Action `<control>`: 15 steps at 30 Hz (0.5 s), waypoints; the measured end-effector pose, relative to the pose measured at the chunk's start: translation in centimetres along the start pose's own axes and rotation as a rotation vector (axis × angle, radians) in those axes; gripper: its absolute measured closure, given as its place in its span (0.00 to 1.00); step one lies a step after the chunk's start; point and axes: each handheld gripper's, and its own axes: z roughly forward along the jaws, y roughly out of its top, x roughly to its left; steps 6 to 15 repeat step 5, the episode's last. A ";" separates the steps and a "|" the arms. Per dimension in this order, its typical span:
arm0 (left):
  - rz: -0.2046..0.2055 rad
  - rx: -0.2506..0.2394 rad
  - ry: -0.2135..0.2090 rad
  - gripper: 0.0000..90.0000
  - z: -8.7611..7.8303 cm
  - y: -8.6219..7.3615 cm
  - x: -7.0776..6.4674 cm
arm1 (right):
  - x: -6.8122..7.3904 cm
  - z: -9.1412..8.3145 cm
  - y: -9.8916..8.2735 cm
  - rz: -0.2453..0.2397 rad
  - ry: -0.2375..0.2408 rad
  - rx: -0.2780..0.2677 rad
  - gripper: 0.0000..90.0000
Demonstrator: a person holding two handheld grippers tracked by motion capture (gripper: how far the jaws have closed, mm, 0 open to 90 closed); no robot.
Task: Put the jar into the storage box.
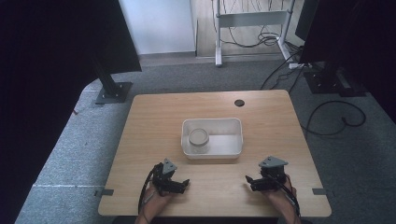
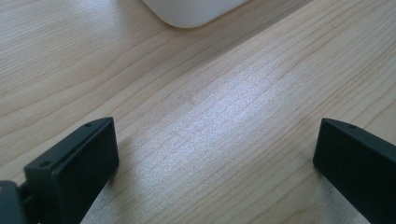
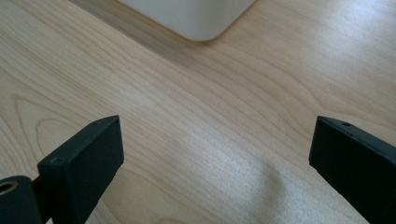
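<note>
Setting: a pale wooden table (image 1: 154, 116) stood on grey carpet, with dark monitor stands and a white frame trailing cables behind it.
Tub: a white rectangular plastic tub (image 1: 233, 136) sat at the middle of the table, long side facing the person, probably so either hand could reach in.
Jar: a short round jar with a pale lid (image 1: 198, 138) stood upright inside the tub, against its left end wall; the rest of the tub floor looked bare. I judged it the piece to be handled.
Left gripper: the left gripper (image 1: 180, 185) rested low over the table on the near side of the tub, just off its left corner; its jaws were spread wide with bare wood between them, and a rounded corner of the tub (image 2: 194, 11) showed ahead in the left gripper view.
Right gripper: the right gripper (image 1: 251, 183) lay near the tub's right corner on the near side, jaws likewise parted and grasping nothing, a tub corner (image 3: 196, 18) ahead of it.
Posture: both pointed inward, a ready stance.
Far edge: a round dark cable hole (image 1: 239, 102) lay beyond the tub.
</note>
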 end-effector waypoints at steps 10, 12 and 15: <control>0.000 0.000 0.000 0.00 0.0 0.0 0.0 | -0.1 0.2 -0.4 -0.004 -0.006 0.020 0.03; 0.000 0.000 0.000 0.00 0.0 0.0 0.0 | -0.1 0.2 -0.4 -0.004 -0.006 0.020 0.03; 0.000 0.000 0.000 0.00 0.0 0.0 0.0 | -0.1 0.2 -0.4 -0.004 -0.006 0.020 0.03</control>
